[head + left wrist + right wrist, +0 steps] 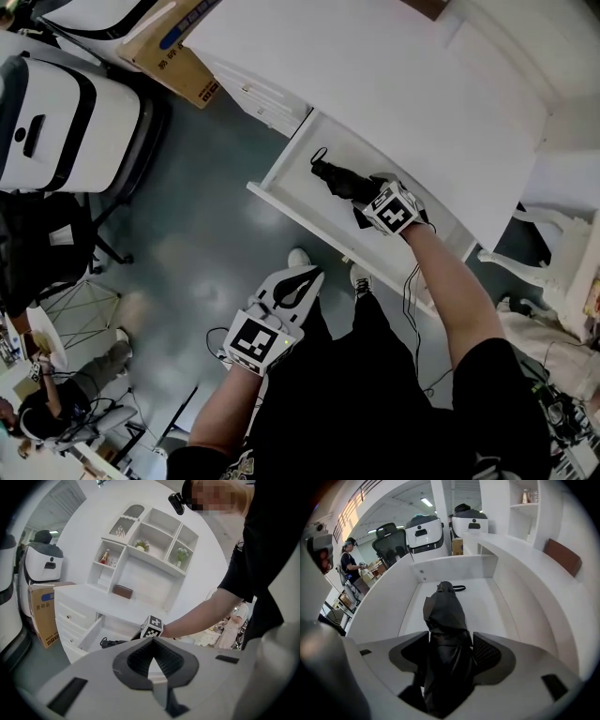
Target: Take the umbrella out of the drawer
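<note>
A folded black umbrella (337,180) lies in the open white drawer (298,217) of a white desk, its wrist loop at the far end. In the right gripper view the umbrella (444,613) runs lengthwise along the drawer (454,566) floor. My right gripper (363,199) points steeply down into the drawer. Its jaws stand wide open on either side of the umbrella's near end (451,638). My left gripper (310,276) hangs over the floor in front of the drawer, shut with nothing in it. From the left gripper view (152,641) the umbrella (110,643) shows in the drawer.
The white desk top (375,84) overhangs the drawer's back, with a shelf unit (145,550) above it. A cardboard box (178,56) and a white machine (56,131) stand to the left. A white chair (553,248) is at the right. A person (56,398) sits at bottom left.
</note>
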`<state>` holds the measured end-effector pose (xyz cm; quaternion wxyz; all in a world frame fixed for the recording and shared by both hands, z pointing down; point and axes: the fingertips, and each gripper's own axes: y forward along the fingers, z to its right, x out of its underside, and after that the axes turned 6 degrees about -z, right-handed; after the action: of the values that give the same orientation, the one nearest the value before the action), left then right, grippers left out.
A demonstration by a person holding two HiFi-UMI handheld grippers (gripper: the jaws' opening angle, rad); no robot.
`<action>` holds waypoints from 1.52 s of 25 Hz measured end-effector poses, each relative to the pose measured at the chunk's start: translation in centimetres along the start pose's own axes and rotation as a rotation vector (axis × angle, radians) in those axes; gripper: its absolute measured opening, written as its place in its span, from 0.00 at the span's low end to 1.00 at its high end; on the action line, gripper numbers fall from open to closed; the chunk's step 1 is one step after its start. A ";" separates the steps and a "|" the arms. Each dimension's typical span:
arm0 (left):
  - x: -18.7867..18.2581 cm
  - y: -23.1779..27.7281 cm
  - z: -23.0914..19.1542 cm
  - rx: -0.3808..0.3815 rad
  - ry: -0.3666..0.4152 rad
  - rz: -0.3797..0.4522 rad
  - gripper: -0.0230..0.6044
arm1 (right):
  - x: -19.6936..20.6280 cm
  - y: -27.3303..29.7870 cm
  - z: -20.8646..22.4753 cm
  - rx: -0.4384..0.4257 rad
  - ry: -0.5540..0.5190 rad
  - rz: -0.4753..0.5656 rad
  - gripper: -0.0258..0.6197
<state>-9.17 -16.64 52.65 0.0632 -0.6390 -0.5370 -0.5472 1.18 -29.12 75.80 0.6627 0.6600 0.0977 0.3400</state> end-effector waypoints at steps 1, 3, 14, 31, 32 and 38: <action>0.0 0.0 -0.2 -0.002 -0.004 -0.001 0.04 | 0.1 0.3 -0.1 -0.004 -0.010 -0.012 0.46; 0.3 0.2 -0.2 0.007 -0.010 -0.007 0.04 | 0.3 0.9 -0.3 -0.018 -0.025 -0.031 0.47; 0.6 1.3 -0.7 0.015 -0.042 -0.020 0.04 | 0.6 3.3 -0.5 -0.006 -0.053 -0.150 0.48; 1.2 1.2 -1.1 0.012 -0.066 -0.031 0.04 | 1.0 4.3 -0.1 0.019 -0.070 -0.158 0.51; 1.2 1.1 -1.1 0.011 -0.066 -0.030 0.04 | 0.9 4.2 -0.1 0.017 -0.069 -0.153 0.51; 1.2 0.2 -1.1 -0.007 -0.062 -0.025 0.04 | 0.8 4.0 -0.2 0.018 -0.066 -0.149 0.49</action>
<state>-9.93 -16.72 54.14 0.0374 -0.6492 -0.5446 -0.5297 0.38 -28.87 79.79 0.6832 0.6677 0.1277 0.2667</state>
